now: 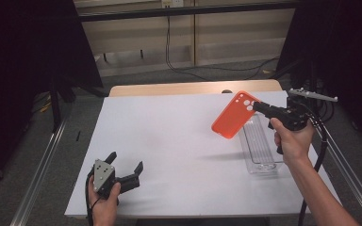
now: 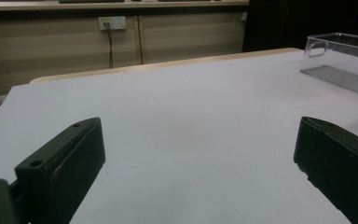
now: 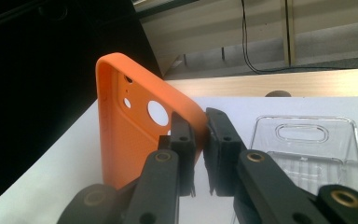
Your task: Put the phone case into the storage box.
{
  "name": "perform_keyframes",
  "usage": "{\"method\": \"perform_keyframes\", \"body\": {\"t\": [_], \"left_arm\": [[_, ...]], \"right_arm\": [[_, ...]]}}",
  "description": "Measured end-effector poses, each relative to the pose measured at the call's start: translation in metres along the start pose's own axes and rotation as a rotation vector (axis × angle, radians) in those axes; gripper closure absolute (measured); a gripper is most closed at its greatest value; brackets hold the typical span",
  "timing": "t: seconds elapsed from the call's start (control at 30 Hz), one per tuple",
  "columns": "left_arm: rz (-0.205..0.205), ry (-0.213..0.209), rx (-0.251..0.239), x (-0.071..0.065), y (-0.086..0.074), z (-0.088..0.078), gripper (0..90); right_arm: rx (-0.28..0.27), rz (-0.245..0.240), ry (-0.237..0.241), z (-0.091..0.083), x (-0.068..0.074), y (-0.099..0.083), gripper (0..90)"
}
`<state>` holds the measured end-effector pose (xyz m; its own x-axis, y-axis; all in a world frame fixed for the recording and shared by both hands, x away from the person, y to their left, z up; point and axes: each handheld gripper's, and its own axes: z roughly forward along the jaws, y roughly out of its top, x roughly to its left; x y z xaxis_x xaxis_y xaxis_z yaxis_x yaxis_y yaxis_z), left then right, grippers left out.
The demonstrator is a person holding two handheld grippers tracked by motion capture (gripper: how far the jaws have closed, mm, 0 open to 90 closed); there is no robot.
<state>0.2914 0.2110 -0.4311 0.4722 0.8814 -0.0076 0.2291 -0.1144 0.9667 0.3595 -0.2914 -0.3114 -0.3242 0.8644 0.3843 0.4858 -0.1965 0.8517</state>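
An orange phone case (image 1: 232, 115) hangs tilted in the air over the right half of the white table (image 1: 169, 141). My right gripper (image 1: 257, 107) is shut on its upper edge near the camera holes. In the right gripper view the two jaws pinch the rim of the orange phone case (image 3: 130, 135), with my right gripper (image 3: 200, 130) pressing on both sides. A clear plastic tray (image 1: 260, 146) lies on the table below it. My left gripper (image 1: 125, 162) rests low at the front left corner, open, with bare tabletop between its fingers (image 2: 65, 163).
The clear plastic tray (image 3: 307, 149) sits near the table's right edge, seen also as the clear plastic tray (image 2: 345, 60) at the far right. Metal rails run along both sides of the table. A wooden strip borders the far edge; cables hang behind.
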Motion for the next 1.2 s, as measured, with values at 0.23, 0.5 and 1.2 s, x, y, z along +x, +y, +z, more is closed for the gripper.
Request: {"method": "perform_keyframes", "body": {"t": [0.23,0.5,1.2], "left_arm": [[-0.001,-0.015,0.02,0.001,-0.002,0.006,1.9],[0.001,-0.031,0.011,-0.002,-0.001,0.007,1.6],[-0.024,-0.051,0.038,0.003,-0.003,0.009,1.3]], "right_arm": [[-0.003,-0.004,-0.025,0.0,-0.007,0.009,81.9],[-0.038,-0.031,-0.054,-0.002,-0.009,0.019,81.9],[-0.054,-0.067,-0.133,-0.004,-0.024,0.036,81.9]]}}
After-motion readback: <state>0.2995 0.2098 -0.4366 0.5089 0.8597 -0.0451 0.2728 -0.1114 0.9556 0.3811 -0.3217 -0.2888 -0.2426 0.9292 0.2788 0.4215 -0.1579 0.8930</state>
